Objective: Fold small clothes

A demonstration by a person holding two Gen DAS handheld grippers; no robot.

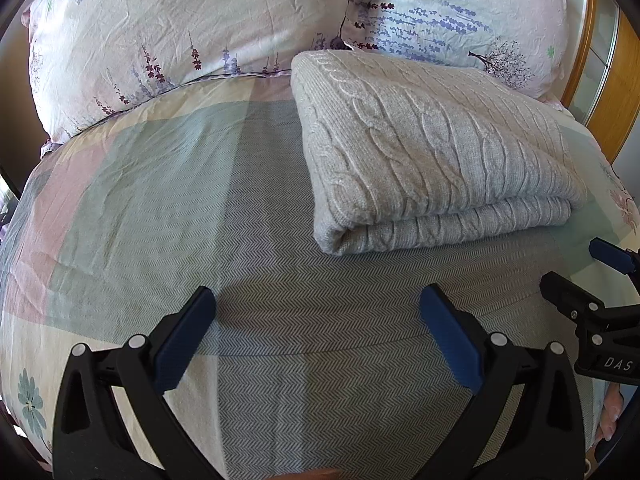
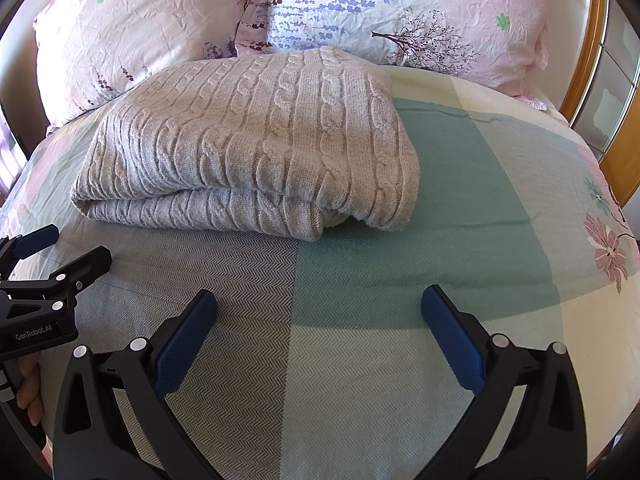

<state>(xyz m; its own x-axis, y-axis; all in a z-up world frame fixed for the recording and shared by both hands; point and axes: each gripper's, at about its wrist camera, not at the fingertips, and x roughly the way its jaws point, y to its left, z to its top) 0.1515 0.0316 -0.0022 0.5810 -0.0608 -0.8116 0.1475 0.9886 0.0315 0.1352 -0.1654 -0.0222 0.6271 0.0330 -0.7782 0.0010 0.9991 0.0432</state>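
Note:
A grey cable-knit sweater [image 1: 432, 148] lies folded in a thick rectangle on the bed, near the pillows; it also shows in the right wrist view [image 2: 248, 148]. My left gripper [image 1: 318, 304] is open and empty, hovering over the bedspread in front of the sweater's left corner. My right gripper [image 2: 319, 304] is open and empty, in front of the sweater's right corner. Each gripper shows at the edge of the other's view: the right one [image 1: 580, 276] and the left one [image 2: 64, 252].
The patchwork bedspread [image 1: 160, 200] of green, pink and cream covers the bed. Two floral pillows [image 1: 168, 32] [image 2: 400, 12] lie behind the sweater. A wooden headboard frame [image 2: 592, 60] curves along the right side.

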